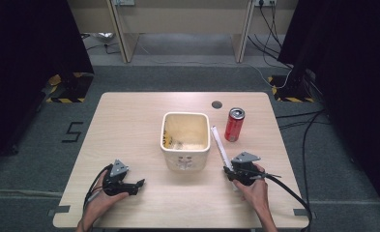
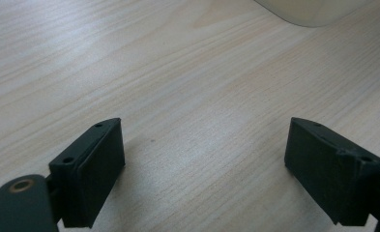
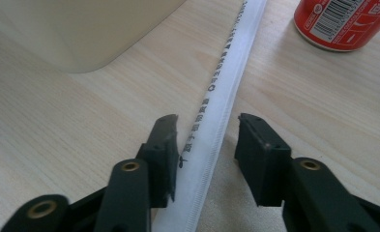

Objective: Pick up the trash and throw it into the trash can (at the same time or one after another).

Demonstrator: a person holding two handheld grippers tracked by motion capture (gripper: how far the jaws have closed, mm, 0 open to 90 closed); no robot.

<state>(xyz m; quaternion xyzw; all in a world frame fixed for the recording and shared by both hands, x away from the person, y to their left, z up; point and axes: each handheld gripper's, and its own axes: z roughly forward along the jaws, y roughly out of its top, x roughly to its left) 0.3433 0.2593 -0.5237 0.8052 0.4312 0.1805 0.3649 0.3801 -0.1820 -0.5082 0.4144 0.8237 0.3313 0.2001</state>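
Over on the left we have the left gripper (image 1: 138, 183) low on the wooden table (image 1: 129, 121), held in the person's left hand (image 1: 105, 198). In the left gripper view (image 2: 204, 159) its jaws stand wide apart with nothing but bare wood grain between them, so it's released and empty.

Moving to the middle, we see the cream square bin (image 1: 185, 140) standing upright, a few small bits lying in its bottom; we can't tell what they are.

Just to its right, a long white paper-wrapped stick (image 1: 220, 145) lies flat on the table, running from near the bin's far right corner back toward the right gripper (image 1: 227, 170). In the right gripper view (image 3: 207, 150) the jaws sit either side of the wrapper (image 3: 226, 87), partly parted, with a gap on the right side; not clamped.

Farther right, a red can (image 1: 234, 124) stands upright near the wrapper's far end, apart from the bin.
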